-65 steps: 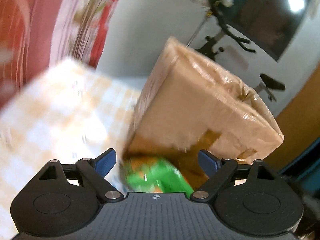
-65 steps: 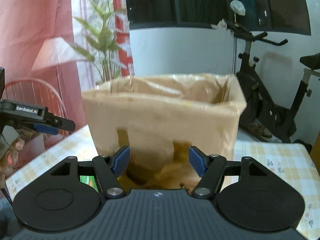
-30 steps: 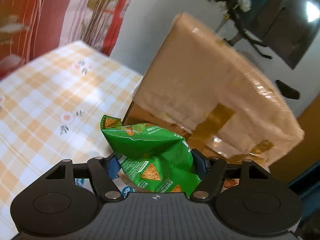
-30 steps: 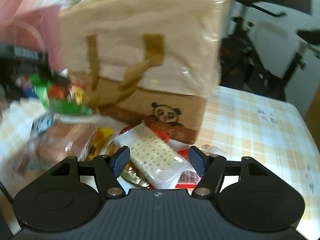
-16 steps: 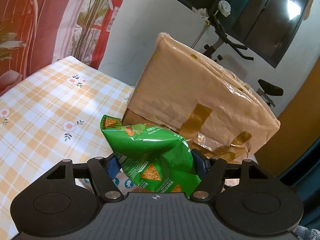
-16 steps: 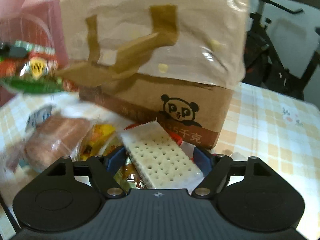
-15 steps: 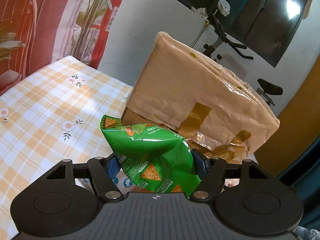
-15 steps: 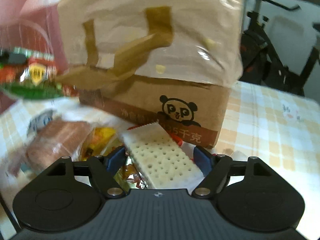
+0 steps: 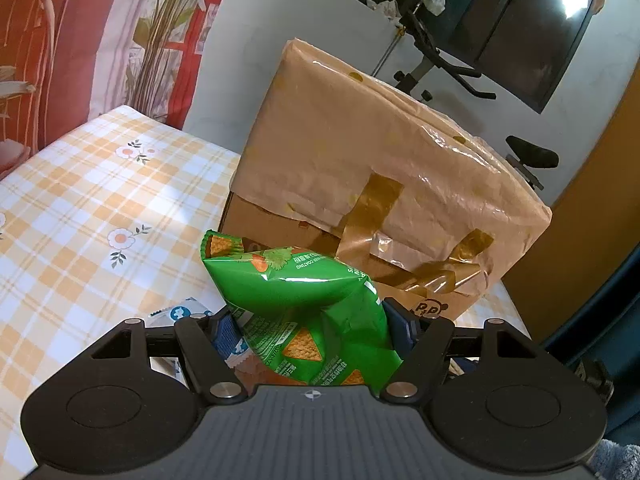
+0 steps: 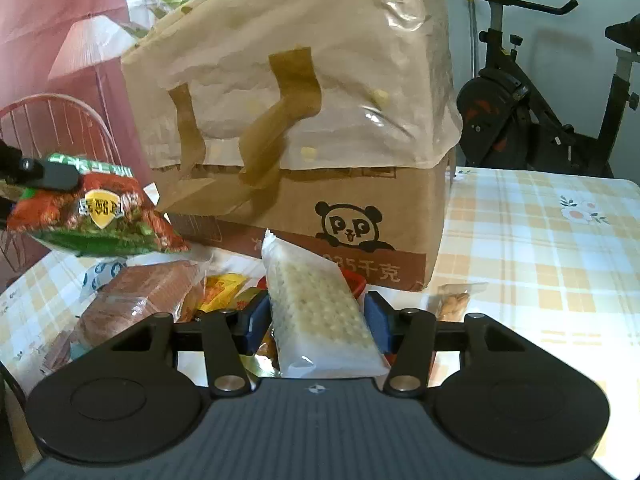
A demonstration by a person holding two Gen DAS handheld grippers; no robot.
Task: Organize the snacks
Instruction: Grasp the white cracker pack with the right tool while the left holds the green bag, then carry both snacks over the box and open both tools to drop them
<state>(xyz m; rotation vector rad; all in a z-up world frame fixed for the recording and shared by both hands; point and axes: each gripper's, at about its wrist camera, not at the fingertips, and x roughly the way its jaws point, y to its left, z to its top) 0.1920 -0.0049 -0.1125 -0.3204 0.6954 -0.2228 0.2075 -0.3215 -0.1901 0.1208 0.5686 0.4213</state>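
Left gripper [image 9: 308, 326] fingers clamped the green chip bag [image 9: 304, 304], lifted before the cardboard box [image 9: 360, 184]. Right gripper [image 10: 316, 322] fingers pinched the cracker packet [image 10: 320, 308] above the snack pile [image 10: 152, 296], box behind.

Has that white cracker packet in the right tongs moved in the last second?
Yes. The cracker packet has gone deeper between the right tongs, and it now overlaps the panda box instead of lying below it.
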